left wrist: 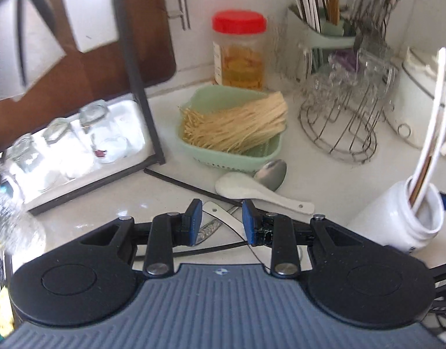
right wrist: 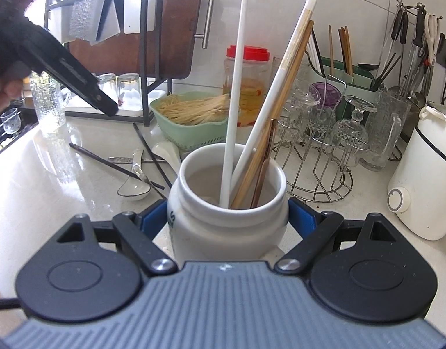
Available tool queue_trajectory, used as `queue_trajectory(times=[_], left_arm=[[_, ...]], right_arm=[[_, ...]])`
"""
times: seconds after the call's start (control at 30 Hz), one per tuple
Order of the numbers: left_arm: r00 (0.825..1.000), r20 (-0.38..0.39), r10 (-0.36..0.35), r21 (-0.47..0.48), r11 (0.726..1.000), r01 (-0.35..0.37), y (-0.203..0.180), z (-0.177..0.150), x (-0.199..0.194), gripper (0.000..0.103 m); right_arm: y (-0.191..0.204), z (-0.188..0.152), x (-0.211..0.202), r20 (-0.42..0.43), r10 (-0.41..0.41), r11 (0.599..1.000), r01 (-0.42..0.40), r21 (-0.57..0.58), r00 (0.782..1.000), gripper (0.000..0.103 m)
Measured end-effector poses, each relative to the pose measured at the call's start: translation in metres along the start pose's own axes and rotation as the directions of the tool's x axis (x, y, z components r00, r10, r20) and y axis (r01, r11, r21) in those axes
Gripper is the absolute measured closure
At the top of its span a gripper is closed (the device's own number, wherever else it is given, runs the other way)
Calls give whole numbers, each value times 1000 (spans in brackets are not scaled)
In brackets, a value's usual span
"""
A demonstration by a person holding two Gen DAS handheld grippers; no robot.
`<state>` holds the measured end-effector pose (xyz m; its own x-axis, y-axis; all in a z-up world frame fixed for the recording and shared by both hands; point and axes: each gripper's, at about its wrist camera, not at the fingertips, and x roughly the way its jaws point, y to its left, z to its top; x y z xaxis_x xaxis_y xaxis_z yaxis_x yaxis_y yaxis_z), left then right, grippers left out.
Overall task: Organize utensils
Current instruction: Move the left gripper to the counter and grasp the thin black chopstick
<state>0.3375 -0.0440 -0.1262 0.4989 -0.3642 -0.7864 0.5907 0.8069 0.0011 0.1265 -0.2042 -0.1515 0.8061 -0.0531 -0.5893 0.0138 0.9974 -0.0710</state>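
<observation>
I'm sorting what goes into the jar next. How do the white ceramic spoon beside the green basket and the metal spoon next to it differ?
The white ceramic spoon is thick, matte and pale; the metal spoon is thin, grey and shiny. The ceramic spoon shows its whole short handle, while the metal spoon's handle is hidden behind it. The ceramic one lies nearer the left gripper. Both lie flat on the counter, against the green basket, outside the white jar.

Little can be read. On the near left shoulder of the white ceramic jar point(right wrist: 227, 226), in the right wrist view, stands one dark capital letter, an "S" (more print runs below it, hidden behind the blue pad). The red-lidded plastic jar point(left wrist: 239, 51) at the far wall bears a label strip down its left side, its print too blurred to make out.
</observation>
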Motion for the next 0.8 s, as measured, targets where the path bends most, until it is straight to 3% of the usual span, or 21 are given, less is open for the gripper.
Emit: queue_trajectory(times=[0.17,0.3,0.37,0.5,0.8], left_arm=[[994,-83,-66,97,993,74,2,1,31,68],[981,-150,-121,224,963,153,-4,-5,49,68],[970,-189,-155,279,938,204,-5,-8,56,69],[954,-258,-155,446,856,260,-8,-9,67,69],[911,-367,-190,524,767,371,-3,-4,85,70]], right_arm=[[0,3,5,-5,-15,1000,15,11,1000,12],[2,4,8,-6,-31,999,31,20,1000,12],[3,4,9,-8,-37,999,37,25,999,12],[4,7,11,-12,-48,998,48,30,999,12],[7,9,14,-22,-71,996,72,47,997,12]])
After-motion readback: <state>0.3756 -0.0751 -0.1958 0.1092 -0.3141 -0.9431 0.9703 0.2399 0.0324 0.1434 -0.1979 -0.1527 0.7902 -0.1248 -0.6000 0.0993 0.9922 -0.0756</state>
